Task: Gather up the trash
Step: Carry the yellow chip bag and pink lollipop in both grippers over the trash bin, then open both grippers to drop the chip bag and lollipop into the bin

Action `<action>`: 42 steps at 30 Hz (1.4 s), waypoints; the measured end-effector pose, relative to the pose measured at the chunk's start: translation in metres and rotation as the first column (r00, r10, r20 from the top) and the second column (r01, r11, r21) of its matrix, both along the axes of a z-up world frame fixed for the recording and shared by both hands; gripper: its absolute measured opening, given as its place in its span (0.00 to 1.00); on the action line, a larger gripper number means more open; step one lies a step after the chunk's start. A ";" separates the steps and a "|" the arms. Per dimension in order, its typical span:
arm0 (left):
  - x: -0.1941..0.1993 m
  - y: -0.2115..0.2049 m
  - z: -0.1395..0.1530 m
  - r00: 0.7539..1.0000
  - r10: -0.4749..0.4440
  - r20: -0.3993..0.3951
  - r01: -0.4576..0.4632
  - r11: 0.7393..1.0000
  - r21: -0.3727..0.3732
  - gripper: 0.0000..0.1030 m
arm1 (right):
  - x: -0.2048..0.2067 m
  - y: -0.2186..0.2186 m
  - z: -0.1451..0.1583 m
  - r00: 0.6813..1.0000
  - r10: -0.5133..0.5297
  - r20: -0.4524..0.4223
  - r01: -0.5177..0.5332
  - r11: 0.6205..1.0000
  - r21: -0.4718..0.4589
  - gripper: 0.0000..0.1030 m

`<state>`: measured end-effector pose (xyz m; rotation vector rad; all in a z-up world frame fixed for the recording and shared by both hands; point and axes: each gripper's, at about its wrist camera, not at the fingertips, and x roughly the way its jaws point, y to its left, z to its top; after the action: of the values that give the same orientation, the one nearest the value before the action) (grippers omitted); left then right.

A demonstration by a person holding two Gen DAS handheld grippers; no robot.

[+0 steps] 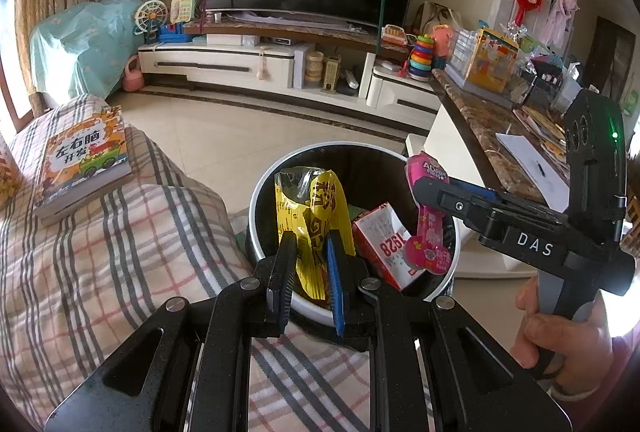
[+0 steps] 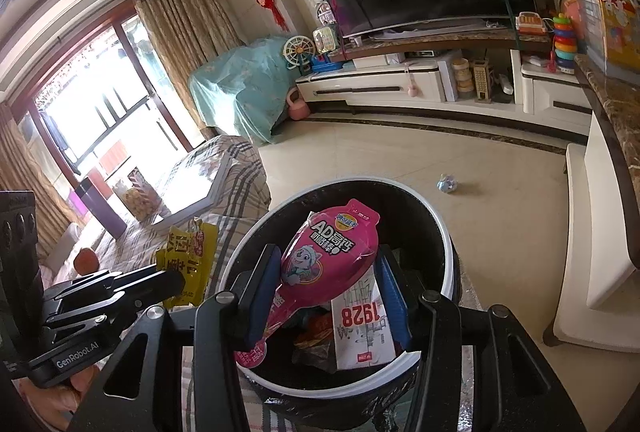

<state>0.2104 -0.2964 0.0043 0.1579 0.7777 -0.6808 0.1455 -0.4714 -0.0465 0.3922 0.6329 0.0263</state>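
Left gripper (image 1: 312,244): clamped on the yellow snack bag (image 1: 316,216), holding it over the near rim of the trash bin (image 1: 264,188).
Right gripper (image 2: 328,268): closed on the pink snack wrapper (image 2: 320,264), which hangs tilted above the bin's opening.
Trash bin: round, dark inside with a pale rim, on the floor just beside the plaid-covered seat (image 1: 120,252); a red and white box (image 1: 384,240) already lies inside.
Only in the left wrist view: a children's book (image 1: 86,160) lying flat on the plaid cover, a marble-topped counter (image 1: 480,112) strewn with papers, and a hand (image 1: 560,332) gripping the right tool's handle.
Only in the right wrist view: a bright balcony door (image 2: 80,112) with brown curtains, a small crumpled ball (image 2: 448,184) on the tiled floor — well apart from the bin — and an orange object (image 2: 86,260) on the seat; what it is cannot be told.
Writing: "1928" on the box; "AD" on the pink wrapper beside a cartoon puppy; "DAS" on the right tool's body; "GenRobot.AI" on the left tool's — the bag's large characters are too creased to read.
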 end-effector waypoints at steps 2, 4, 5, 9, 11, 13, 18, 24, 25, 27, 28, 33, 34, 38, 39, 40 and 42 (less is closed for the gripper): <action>0.001 -0.003 -0.001 1.000 -0.003 -0.004 0.003 1.000 0.004 0.14 | 0.001 -0.001 0.001 1.000 0.000 -0.001 0.000 1.000 -0.002 0.48; 0.001 -0.006 -0.002 1.000 -0.006 -0.003 0.006 1.000 0.010 0.14 | 0.002 -0.001 0.001 1.000 0.000 -0.001 0.000 1.000 -0.002 0.48; 0.001 -0.007 -0.003 1.000 -0.007 -0.003 0.007 1.000 0.012 0.14 | 0.002 -0.001 0.000 1.000 -0.001 -0.002 0.001 1.000 -0.001 0.48; 0.003 -0.011 -0.003 1.000 -0.009 -0.001 0.009 1.000 0.018 0.14 | 0.003 -0.004 -0.001 1.000 -0.005 -0.007 0.005 1.000 0.000 0.48; 0.003 -0.012 -0.003 1.000 -0.009 -0.001 0.009 1.000 0.019 0.14 | 0.004 -0.006 -0.002 1.000 -0.007 -0.010 0.007 1.000 0.001 0.48; 0.004 -0.014 -0.004 1.000 -0.010 -0.001 0.010 1.000 0.023 0.14 | 0.004 -0.009 -0.002 1.000 -0.007 -0.011 0.007 1.000 0.002 0.48; 0.005 -0.017 -0.006 1.000 -0.010 -0.003 0.011 0.999 0.030 0.14 | 0.006 -0.011 -0.003 1.000 -0.009 -0.012 0.009 1.000 0.003 0.48; 0.007 -0.022 -0.007 1.000 -0.010 -0.002 0.010 0.999 0.034 0.14 | 0.006 -0.014 -0.004 1.000 -0.007 -0.011 0.007 1.000 -0.001 0.48; 0.007 -0.022 -0.007 1.000 -0.010 -0.003 0.010 0.999 0.034 0.14 | 0.006 -0.014 -0.004 1.000 -0.007 -0.011 0.007 1.000 0.000 0.48; 0.009 -0.024 -0.007 1.000 -0.010 -0.003 0.010 0.999 0.036 0.14 | 0.006 -0.014 -0.004 1.000 -0.008 -0.011 0.008 1.000 -0.002 0.48; 0.009 -0.025 -0.008 1.000 -0.011 -0.004 0.011 0.999 0.038 0.14 | 0.006 -0.015 -0.005 1.000 -0.008 -0.011 0.008 1.000 -0.001 0.48; 0.011 -0.028 -0.009 1.000 -0.013 -0.007 0.014 0.999 0.042 0.14 | 0.007 -0.016 -0.005 1.000 -0.007 -0.013 0.007 1.000 -0.001 0.48; 0.012 -0.029 -0.009 1.000 -0.014 -0.007 0.014 0.999 0.043 0.14 | 0.007 -0.017 -0.005 1.000 -0.006 -0.014 0.006 1.000 -0.001 0.48; 0.014 -0.030 -0.011 1.000 -0.012 -0.010 0.012 0.999 0.047 0.14 | 0.010 -0.018 -0.005 1.000 -0.003 -0.018 0.003 1.000 -0.001 0.48; 0.014 -0.030 -0.011 1.000 -0.010 -0.012 0.011 0.999 0.049 0.14 | 0.011 -0.017 -0.005 1.000 -0.002 -0.019 0.002 1.000 -0.002 0.48; 0.015 -0.030 -0.012 1.000 -0.008 -0.014 0.009 0.999 0.049 0.14 | 0.012 -0.016 -0.005 1.000 -0.001 -0.021 0.001 1.000 -0.003 0.48; 0.016 -0.031 -0.013 1.000 -0.007 -0.017 0.008 0.999 0.053 0.14 | 0.014 -0.016 -0.005 1.000 0.000 -0.024 0.000 1.000 -0.003 0.48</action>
<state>0.2267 -0.3269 -0.0092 0.2037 0.8117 -0.6701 0.1598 -0.4875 -0.0520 0.3902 0.6564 0.0207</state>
